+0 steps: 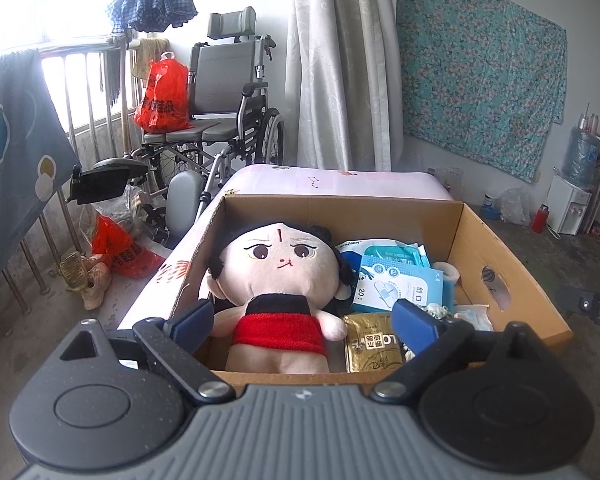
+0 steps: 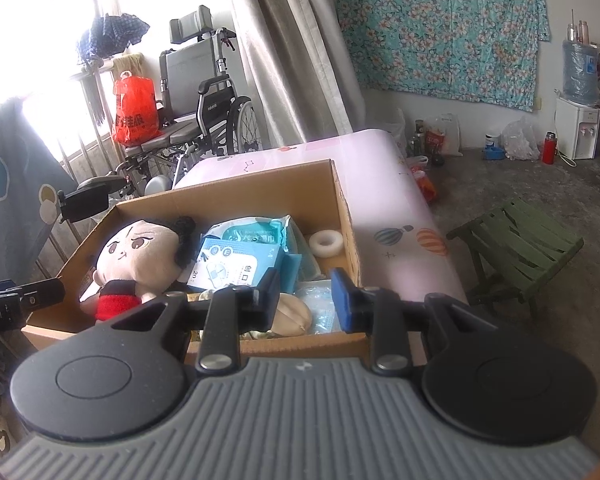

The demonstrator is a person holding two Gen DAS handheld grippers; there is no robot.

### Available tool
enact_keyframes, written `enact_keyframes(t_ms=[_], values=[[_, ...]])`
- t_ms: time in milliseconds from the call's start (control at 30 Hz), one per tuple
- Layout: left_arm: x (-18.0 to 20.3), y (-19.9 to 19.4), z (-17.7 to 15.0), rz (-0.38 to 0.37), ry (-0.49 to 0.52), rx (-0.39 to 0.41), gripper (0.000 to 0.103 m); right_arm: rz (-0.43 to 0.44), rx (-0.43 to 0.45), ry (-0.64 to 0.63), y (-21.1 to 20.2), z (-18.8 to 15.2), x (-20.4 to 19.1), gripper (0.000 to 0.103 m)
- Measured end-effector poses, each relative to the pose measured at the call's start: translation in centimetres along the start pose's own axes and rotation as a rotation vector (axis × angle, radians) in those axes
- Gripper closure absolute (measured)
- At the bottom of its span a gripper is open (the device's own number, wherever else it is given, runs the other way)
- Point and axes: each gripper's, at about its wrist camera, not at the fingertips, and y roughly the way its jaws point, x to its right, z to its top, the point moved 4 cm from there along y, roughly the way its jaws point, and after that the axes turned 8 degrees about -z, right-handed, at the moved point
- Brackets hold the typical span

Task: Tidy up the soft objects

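An open cardboard box (image 1: 500, 248) (image 2: 340, 200) sits on a pink-covered surface (image 2: 392, 208). A plush doll (image 1: 276, 264) (image 2: 136, 252) with black hair and a red top lies on its back at the box's left side. My left gripper (image 1: 303, 318) stands wide open at the box's near edge, one finger on each side of the doll's body and neither pad touching it. My right gripper (image 2: 306, 304) is partly open over the box's right side, above a beige soft item (image 2: 294, 316) and a clear plastic packet. Nothing is gripped between its pads.
The box also holds blue wipe packs (image 1: 396, 276) (image 2: 240, 264), a gold packet (image 1: 374, 344) and a white tape roll (image 2: 326, 242). A wheelchair (image 1: 228, 120) with a red bag stands behind. On the floor to the right are a green folding stool (image 2: 516, 252) and a water dispenser (image 2: 578, 128).
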Motion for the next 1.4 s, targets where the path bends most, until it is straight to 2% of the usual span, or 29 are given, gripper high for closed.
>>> enact_keyframes(t_ms=[300, 1400], values=[[-0.01, 0.06, 0.01, 0.0, -0.006, -0.001, 0.006, -0.024, 0.001, 0.011, 0.36, -0.12, 0.75, 0.076], [0.76, -0.43, 0.04, 0.008, 0.014, 0.008, 0.0, 0.008, -0.015, -0.023, 0.53, -0.13, 0.27, 0.072]])
